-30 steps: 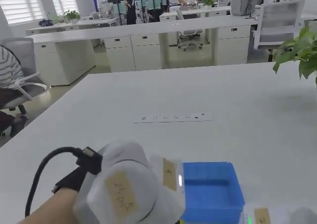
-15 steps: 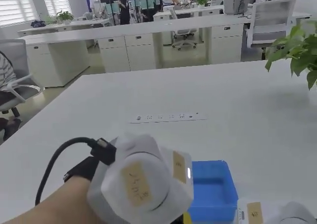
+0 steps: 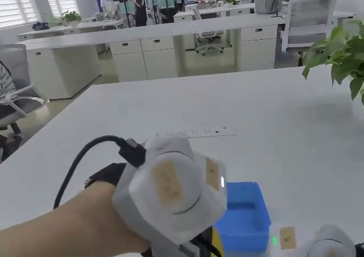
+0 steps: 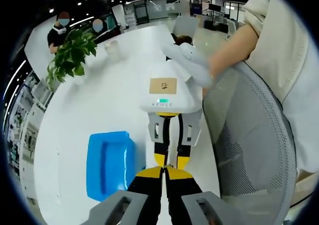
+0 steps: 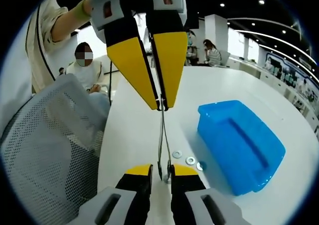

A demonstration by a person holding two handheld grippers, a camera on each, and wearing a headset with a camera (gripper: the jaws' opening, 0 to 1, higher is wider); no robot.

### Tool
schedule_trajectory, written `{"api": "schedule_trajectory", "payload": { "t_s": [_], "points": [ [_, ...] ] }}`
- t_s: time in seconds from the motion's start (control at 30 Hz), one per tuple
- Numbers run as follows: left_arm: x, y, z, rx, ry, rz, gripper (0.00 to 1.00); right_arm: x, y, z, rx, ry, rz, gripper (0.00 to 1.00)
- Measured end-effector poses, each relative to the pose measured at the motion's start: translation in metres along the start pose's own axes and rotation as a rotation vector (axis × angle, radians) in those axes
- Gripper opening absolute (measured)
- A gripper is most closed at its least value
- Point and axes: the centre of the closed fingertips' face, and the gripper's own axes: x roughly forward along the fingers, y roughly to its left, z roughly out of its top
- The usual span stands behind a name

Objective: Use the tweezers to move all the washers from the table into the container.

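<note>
I'm clamping left tongs (image 5: 160,103) and, it seems, right tongs (image 5: 163,174) on the tweezers (image 5: 161,135). Washers (image 5: 190,160) are lying on the desk (image 5: 129,130) just beside the container (image 5: 239,140). I'm wanting one grip firm before the other is letting go.

In the right gripper view the tweezers (image 5: 162,135) vanish at both ends between the yellow jaws of the left gripper (image 5: 160,105) and the right gripper (image 5: 160,172), so we cannot tell whether the right one truly pinches them. The washers (image 5: 190,160) are too small for us to judge. In the head view the left gripper's bulky body covers its own jaws and one side of the blue container (image 3: 250,211), whose near part the bottom edge cuts off, along with most of the right gripper.
</note>
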Motion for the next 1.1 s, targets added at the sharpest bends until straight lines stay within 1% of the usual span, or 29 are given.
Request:
{"api": "schedule_trajectory", "payload": {
  "t_s": [0.2, 0.3, 0.37, 0.4, 0.47, 0.53, 0.63, 0.73, 0.87, 0.97, 1.1],
  "points": [
    [0.002, 0.003, 0.001, -0.012, 0.020, -0.054, 0.00, -0.001, -0.001, 0.002, 0.005, -0.009, -0.001, 0.12],
    [0.003, 0.001, -0.001, -0.011, 0.037, -0.091, 0.00, -0.001, 0.000, 0.005, 0.011, -0.024, 0.003, 0.12],
    [0.004, 0.000, -0.004, -0.011, 0.057, -0.112, 0.00, -0.001, 0.000, 0.006, 0.011, -0.026, 0.004, 0.12],
    [0.005, -0.001, -0.008, -0.002, 0.076, -0.119, 0.00, -0.001, 0.001, 0.006, 0.010, -0.026, 0.005, 0.12],
    [0.007, -0.001, -0.012, 0.013, 0.098, -0.122, 0.00, -0.001, 0.000, 0.007, 0.006, -0.028, 0.001, 0.12],
    [0.007, 0.000, -0.013, 0.014, 0.104, -0.125, 0.00, -0.003, 0.000, 0.010, 0.007, -0.041, -0.001, 0.11],
    [0.008, 0.000, -0.014, 0.014, 0.107, -0.130, 0.00, -0.004, -0.001, 0.016, 0.014, -0.065, 0.000, 0.11],
    [0.008, -0.002, -0.012, 0.018, 0.104, -0.137, 0.00, -0.004, -0.001, 0.018, 0.021, -0.080, 0.002, 0.11],
    [0.010, -0.003, -0.009, 0.019, 0.097, -0.141, 0.00, -0.003, 0.000, 0.020, 0.016, -0.080, -0.001, 0.10],
    [0.011, -0.004, -0.007, 0.012, 0.091, -0.139, 0.00, -0.004, -0.003, 0.019, 0.016, -0.077, -0.014, 0.07],
    [0.013, -0.004, -0.006, 0.014, 0.076, -0.134, 0.00, -0.004, -0.003, 0.019, 0.033, -0.083, -0.008, 0.06]
  ]
}}
